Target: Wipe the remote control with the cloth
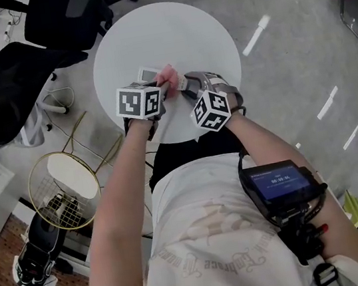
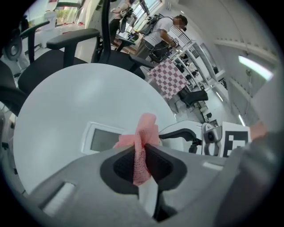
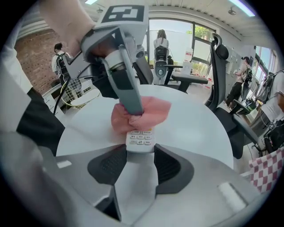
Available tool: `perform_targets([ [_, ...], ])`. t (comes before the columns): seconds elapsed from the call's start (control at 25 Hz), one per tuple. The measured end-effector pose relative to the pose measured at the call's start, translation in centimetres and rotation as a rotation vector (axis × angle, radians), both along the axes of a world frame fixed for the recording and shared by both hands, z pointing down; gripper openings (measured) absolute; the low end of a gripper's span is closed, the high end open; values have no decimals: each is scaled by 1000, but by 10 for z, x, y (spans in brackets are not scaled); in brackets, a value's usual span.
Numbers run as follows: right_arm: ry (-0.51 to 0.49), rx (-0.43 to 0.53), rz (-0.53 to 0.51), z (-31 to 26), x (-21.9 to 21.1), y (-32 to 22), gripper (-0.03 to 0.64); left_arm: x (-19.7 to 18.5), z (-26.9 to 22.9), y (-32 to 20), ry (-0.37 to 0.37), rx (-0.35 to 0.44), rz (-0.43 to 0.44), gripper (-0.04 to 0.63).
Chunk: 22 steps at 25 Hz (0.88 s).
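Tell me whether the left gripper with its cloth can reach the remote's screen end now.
Probably yes: the left gripper, shut on the cloth, is at the remote control, whose screen end lies uncovered; the right gripper grips only the button end.

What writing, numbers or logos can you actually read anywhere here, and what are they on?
Nothing is clear enough to quote.
Buttons of the remote control: printed labels, too small to read.
The screen worn by the person: glowing digits, too blurred to read.
Print on the shirt: lettering, illegible.
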State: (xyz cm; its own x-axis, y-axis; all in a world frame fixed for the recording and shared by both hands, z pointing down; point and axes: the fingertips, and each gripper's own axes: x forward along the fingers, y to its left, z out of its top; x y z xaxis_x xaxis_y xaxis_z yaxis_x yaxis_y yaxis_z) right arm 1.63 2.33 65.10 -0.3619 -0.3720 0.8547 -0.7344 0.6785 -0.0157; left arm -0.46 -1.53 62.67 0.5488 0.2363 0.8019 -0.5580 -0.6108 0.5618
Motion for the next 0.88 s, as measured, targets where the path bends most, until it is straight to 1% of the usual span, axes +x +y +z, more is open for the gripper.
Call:
perform_targets([
  [0.2, 2, -6, -8, 0, 2, 0, 204, -28, 7, -34, -9, -2, -115, 41],
  [0.32, 1, -7, -8, 0, 2, 1, 204, -44, 10, -55, -27, 18, -170, 41],
  [0.44, 0, -8, -10, 0, 2, 1, 204, -57, 11, -75, -54, 64, -191, 41],
  [0.6, 2, -13, -12, 0, 1, 2, 204, -76, 13, -100, -131, 145, -231, 41],
  [0.68, 2, -15, -11, 0, 2, 3, 204, -75, 11, -99, -140, 182, -197, 41],
  [0.88, -3, -15, 4, -1, 1, 2, 205, -47, 0, -71, -125, 321, 7, 41],
])
